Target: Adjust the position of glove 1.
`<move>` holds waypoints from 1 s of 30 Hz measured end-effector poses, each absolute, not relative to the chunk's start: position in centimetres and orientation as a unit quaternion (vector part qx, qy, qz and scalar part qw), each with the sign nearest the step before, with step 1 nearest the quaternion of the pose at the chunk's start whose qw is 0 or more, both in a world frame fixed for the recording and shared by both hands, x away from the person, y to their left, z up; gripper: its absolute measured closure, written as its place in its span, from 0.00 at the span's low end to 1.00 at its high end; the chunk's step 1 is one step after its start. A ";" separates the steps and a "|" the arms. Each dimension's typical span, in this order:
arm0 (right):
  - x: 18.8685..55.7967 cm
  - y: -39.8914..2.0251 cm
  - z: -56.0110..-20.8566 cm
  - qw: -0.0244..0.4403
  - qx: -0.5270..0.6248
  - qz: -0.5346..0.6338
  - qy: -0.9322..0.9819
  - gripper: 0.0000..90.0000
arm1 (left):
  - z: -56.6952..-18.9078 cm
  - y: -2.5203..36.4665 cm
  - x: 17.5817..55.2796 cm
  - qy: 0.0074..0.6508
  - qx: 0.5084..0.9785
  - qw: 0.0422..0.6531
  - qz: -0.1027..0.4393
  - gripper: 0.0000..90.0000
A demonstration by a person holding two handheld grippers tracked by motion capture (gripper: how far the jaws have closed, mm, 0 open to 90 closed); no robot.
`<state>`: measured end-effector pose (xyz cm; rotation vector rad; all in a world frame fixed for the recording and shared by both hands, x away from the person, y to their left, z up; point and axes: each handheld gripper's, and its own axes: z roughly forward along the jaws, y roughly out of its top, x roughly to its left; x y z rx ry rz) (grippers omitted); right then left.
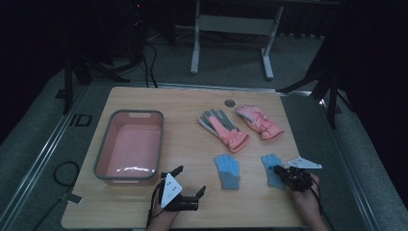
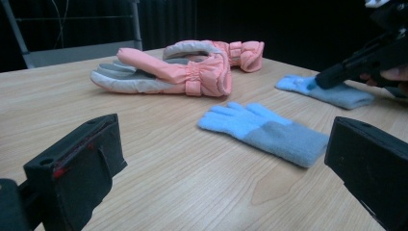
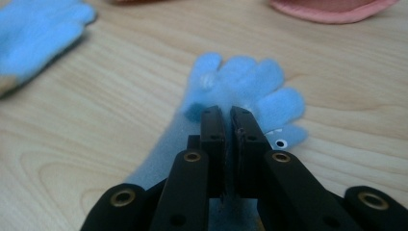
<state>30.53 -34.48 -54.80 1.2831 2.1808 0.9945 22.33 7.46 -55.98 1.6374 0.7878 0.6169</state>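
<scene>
Gloves count four: two blue knit gloves, two pink ski gloves [image 1: 240, 126]. Right gripper [image 1: 278, 170] pinches the right blue glove [image 1: 271, 162], fingers toward the bench's far edge; left gripper [image 1: 190, 180] open.

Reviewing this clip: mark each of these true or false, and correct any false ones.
1. The right gripper is closed on the right-hand blue glove. True.
2. The left gripper holds the other blue glove. False: its jaws stand open and empty, apart from that glove.
3. The pink tub has gloves in it. False: nothing lies in it.
4. Two pink gloves lie beyond the blue ones on the table. True.
</scene>
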 end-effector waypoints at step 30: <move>29.9 -20.1 -48.2 0.183 0.403 0.409 0.798 0.94 | -56.0 7.4 22.4 0.333 0.700 0.574 0.265 0.00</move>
